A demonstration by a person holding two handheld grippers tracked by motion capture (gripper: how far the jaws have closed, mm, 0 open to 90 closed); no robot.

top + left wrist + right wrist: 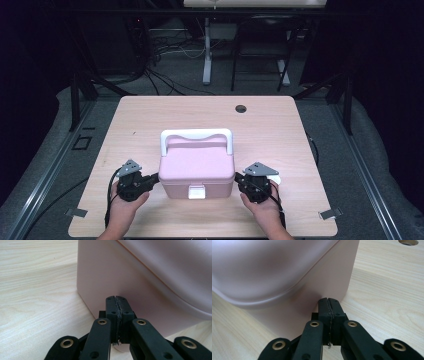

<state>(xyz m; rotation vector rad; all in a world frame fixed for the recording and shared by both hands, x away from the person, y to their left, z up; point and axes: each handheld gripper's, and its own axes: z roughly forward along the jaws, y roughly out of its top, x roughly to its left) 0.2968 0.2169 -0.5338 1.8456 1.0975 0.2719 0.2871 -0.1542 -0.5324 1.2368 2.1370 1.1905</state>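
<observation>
Pink lidded box (196, 172) standing upright on the pale wooden tabletop (270, 130), toward the near edge and roughly midway between left and right. White handle (196, 136) arched over the far part of the lid; white latch (195, 192) at the middle of the near wall. Left gripper (152, 177) held at the box's left wall, tip right against it low down or just short of touching; cannot tell which. In the left gripper view, fingers (111, 307) pressed flat together, nothing between them, pointed at the pink wall (120, 275) near its rounded corner. Right gripper (239, 179) set likewise at the box's right wall, about level with the left one. In the right gripper view, fingers (335, 307) also closed pad to pad and holding nothing, aimed at the lower wall (322, 280) beneath the overhanging lid. Hands gripping both tools from the near side, forearms entering from the bottom of the high view. Round hole (241, 108) in the tabletop near its far edge, well apart from the box.
</observation>
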